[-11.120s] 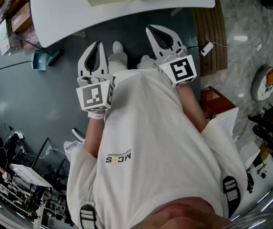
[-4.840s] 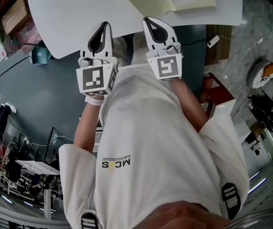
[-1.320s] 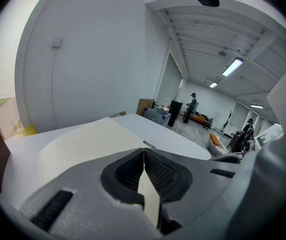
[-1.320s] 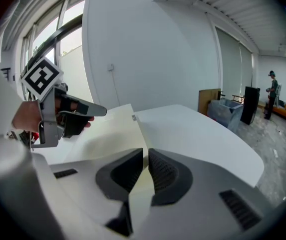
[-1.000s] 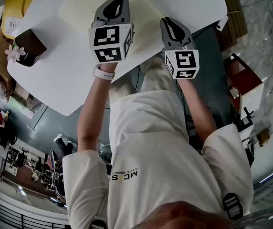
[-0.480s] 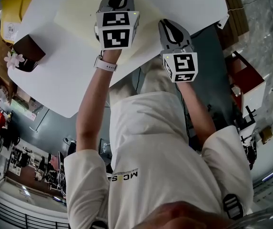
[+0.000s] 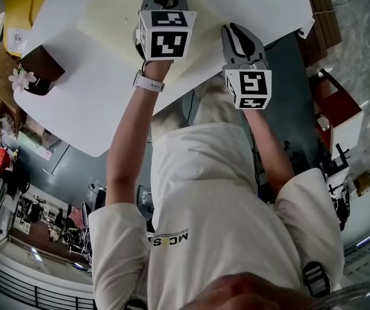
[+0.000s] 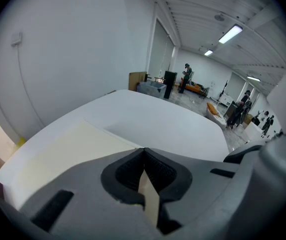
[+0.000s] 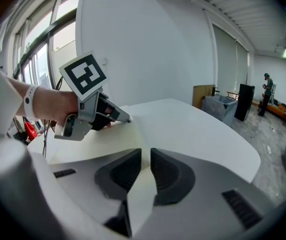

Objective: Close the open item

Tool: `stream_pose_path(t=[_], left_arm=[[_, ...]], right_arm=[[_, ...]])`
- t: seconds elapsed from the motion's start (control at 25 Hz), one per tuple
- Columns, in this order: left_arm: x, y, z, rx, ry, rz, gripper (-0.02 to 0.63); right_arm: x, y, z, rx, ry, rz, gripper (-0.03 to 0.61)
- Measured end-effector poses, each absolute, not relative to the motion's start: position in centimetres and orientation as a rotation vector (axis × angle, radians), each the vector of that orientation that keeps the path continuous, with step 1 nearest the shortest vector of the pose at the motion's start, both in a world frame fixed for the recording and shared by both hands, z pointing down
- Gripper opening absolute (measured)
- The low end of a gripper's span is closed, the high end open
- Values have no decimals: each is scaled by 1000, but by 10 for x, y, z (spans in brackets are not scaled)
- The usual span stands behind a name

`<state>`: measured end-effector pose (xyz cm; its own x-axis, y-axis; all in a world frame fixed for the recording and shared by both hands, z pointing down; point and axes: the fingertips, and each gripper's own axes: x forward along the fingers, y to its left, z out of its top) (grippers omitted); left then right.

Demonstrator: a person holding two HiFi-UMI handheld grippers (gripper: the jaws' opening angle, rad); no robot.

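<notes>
Left gripper view showed the left gripper (image 8: 143, 149) with its dark ribbed pads brought together on a thin cream sheet, the edge of the folder (image 8: 68, 154). In the right gripper view the right gripper (image 9: 146, 151) had its jaws opening. A narrow gap showed between the pads, and the same cream sheet ran loosely between them without being squeezed.

The folder lay on the white table (image 8: 172, 129), toward the table's near edge, with both grippers over that edge and close to each other. From above it read as one broad cream face, and no inner pages were visible in any view. The closing therefore seemed largely done. What was probably left was for the left gripper to let go as well, and for the cover to settle flat on the table. Whether it already lay fully flat could not be told, since the sheet rose slightly where the jaws met it.

The folder looked like matte card, thin and flexible, with straight edges and a soft fold. The table top was smooth, pale and rounded at its corners. At the table's left corner stood a dark brown box (image 7: 39, 66) with a pale flower (image 7: 20, 78) on its side.
</notes>
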<state>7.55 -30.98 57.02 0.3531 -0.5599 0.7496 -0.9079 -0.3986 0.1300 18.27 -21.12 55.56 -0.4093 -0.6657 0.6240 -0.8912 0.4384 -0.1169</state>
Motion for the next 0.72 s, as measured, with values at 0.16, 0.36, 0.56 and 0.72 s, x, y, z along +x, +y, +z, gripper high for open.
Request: stream_pose_path(t=[0.16, 0.36, 0.56, 0.72], left_arm=[[74, -309, 572, 2077, -1285, 847, 25], [73, -309, 569, 2062, -1303, 815, 26], [70, -309, 551, 2057, -1356, 734, 26], [66, -298, 537, 2053, -1370, 706, 26]], right_arm=[[190, -213, 549, 1345, -2201, 600, 75], [191, -213, 535, 1365, -2224, 573, 72], [186, -210, 521, 1358, -2251, 537, 66], [182, -205, 507, 1346, -2272, 505, 63]])
